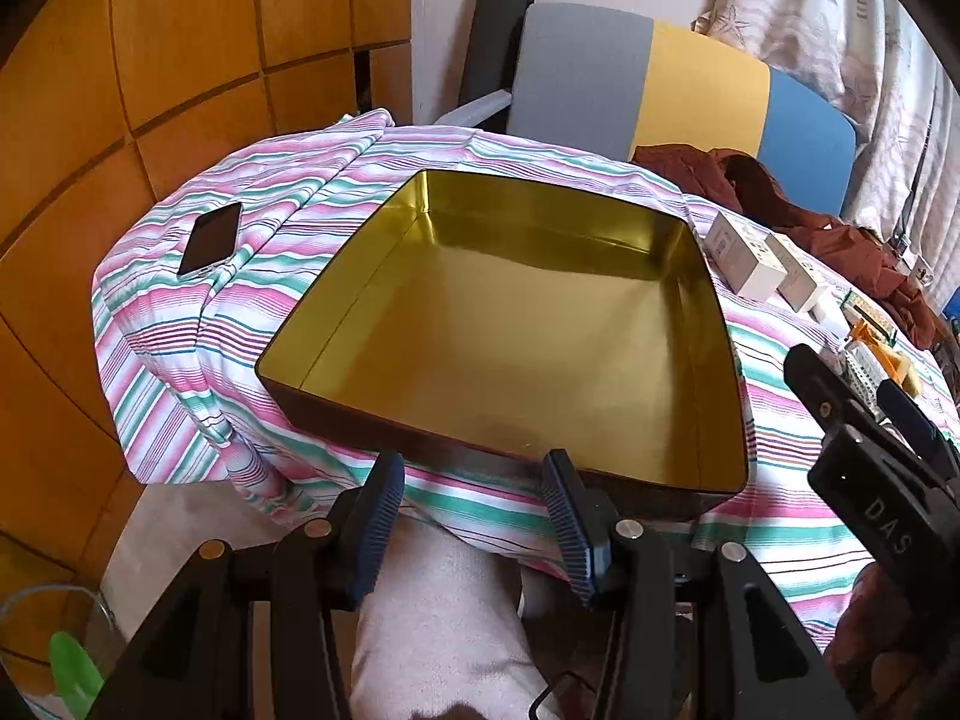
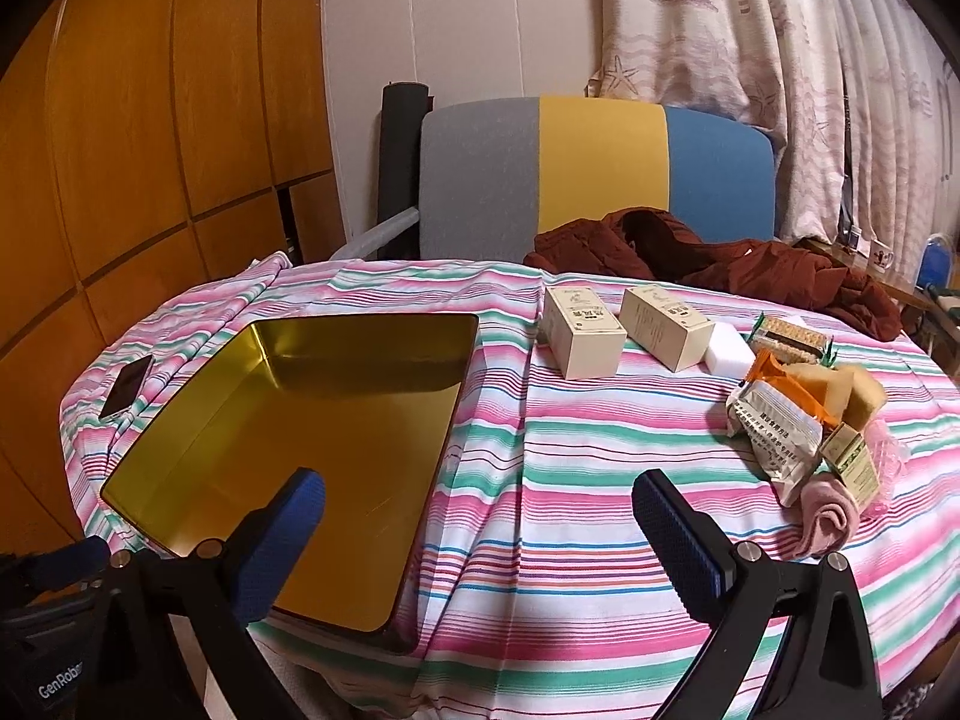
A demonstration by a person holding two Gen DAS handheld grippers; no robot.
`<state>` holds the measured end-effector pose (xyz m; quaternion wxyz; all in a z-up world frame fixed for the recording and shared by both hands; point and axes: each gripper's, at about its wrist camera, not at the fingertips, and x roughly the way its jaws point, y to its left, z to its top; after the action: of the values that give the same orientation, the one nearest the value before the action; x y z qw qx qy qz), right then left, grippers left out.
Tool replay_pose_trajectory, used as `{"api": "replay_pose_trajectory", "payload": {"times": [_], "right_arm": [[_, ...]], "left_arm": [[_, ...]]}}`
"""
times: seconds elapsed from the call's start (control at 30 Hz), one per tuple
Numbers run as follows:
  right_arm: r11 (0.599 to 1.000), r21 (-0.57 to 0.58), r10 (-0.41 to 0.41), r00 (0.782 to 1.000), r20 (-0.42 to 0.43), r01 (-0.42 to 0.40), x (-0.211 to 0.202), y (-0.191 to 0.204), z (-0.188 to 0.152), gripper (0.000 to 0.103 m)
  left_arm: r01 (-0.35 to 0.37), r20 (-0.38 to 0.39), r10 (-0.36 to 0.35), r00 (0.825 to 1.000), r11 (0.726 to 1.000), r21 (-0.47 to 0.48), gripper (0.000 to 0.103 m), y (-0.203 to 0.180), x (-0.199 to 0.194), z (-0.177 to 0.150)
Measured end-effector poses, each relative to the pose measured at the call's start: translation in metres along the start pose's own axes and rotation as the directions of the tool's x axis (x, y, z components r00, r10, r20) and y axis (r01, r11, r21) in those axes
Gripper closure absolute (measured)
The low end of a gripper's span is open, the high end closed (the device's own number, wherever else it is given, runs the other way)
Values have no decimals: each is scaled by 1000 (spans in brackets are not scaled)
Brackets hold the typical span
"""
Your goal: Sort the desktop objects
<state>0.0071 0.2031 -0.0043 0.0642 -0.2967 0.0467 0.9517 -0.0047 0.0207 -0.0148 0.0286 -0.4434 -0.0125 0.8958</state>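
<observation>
A wide gold-lined tin box (image 1: 711,324) (image 2: 447,396) lies empty on the striped tablecloth. To its right stand two cream cartons (image 2: 585,330) (image 1: 741,255), a white block (image 2: 729,351), a cracker pack (image 2: 789,339), a heap of snack packets (image 2: 780,432) and a pink rolled sock (image 2: 831,519). A black phone (image 1: 211,238) (image 2: 126,393) lies left of the box. My left gripper (image 1: 474,507) hovers at the box's near edge, jaws apart with nothing between them. My right gripper (image 2: 480,510) stands wide open over the cloth just right of the box, also visible in the left wrist view (image 1: 852,396).
A brown jacket (image 2: 720,267) is bunched at the table's far side, before a grey, yellow and blue chair back (image 2: 600,168). Wooden wall panels stand to the left, patterned curtains to the right. The round table's near edge drops off below both grippers.
</observation>
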Motion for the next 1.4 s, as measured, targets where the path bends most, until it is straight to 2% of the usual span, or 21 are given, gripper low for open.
{"api": "replay_pose_trajectory", "payload": {"times": [0.27, 0.43, 0.63, 0.93, 1.23, 1.3, 1.4], "right_arm": [[1000, -6, 7, 1000, -4, -7, 0, 0, -2, 0], [999, -33, 42, 999, 6, -42, -2, 7, -2, 0], [995, -71, 63, 998, -8, -64, -1, 18, -5, 0], [995, -78, 63, 998, -24, -65, 1, 21, -7, 0], [996, -66, 66, 998, -25, -67, 0, 15, -5, 0], [996, -61, 60, 998, -25, -62, 0, 11, -5, 0], [998, -48, 43, 999, -25, -44, -1, -1, -5, 0]], "left_arm": [[-22, 7, 22, 1000, 1000, -15, 54, 2, 2, 0], [-37, 14, 38, 999, 999, -25, 54, 4, 3, 1], [-86, 53, 88, 995, 995, -43, 54, 13, -1, 4], [-106, 84, 111, 990, 992, -68, 54, 23, -4, 11], [-85, 135, 93, 986, 994, -62, 54, 15, -6, 13], [-61, 168, 68, 983, 997, -46, 54, 7, -8, 12], [-21, 175, 23, 984, 1000, -9, 54, -10, -5, 14]]}}
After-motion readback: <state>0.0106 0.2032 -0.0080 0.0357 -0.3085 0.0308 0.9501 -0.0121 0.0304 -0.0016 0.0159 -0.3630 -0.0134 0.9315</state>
